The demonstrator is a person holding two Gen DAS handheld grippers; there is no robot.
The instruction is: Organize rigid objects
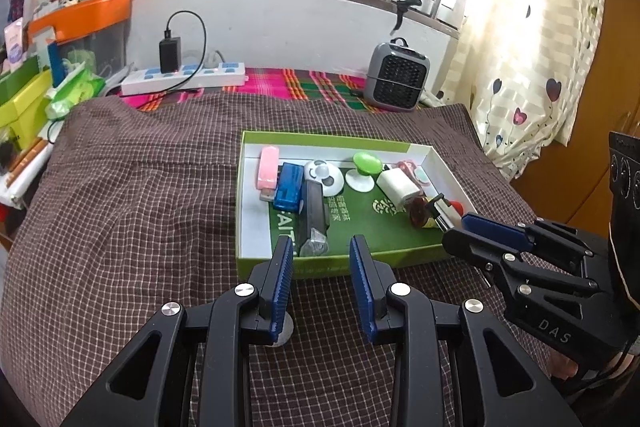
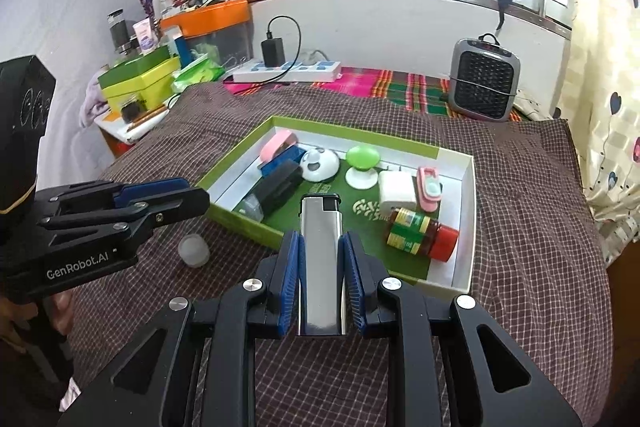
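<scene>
Pinching a silver lighter (image 2: 322, 259) between its blue pads (image 2: 289, 281), the right gripper (image 2: 321, 247) holds it lengthwise along the fingers, black cap forward, so the long flat sides sit square against the ribbing and the piece cannot twist. It hangs above the near edge of the green box (image 2: 240, 223), cap out over the box floor, which reads as a carry toward a drop inside. Off to the side, the left gripper (image 1: 322, 247) carries nothing: its fingers (image 1: 280, 267) stand a narrow gap apart with only cloth and the box rim showing between them, low over the checked cloth (image 1: 140, 207) just short of the box, probably parked clear of the right one's path. A small white cap (image 2: 194, 250) lies on the cloth just beside the left fingers and outside the box, so it looks like the one piece not yet gathered. Inside, the sorted things crowd the far and side walls: a pink case (image 2: 276, 145), a blue case (image 1: 289, 185), a dark stapler (image 2: 276, 189), a panda dome (image 2: 319, 163), a green knob (image 2: 362, 157), a white plug (image 2: 396, 191), a pink clip (image 2: 430, 189), and a red-capped bottle (image 2: 420, 233) on its side near the right wall. That leaves the green floor near the front bare in the middle, the likeliest spot for the lighter to lie flat without knocking the bottle or stapler.
</scene>
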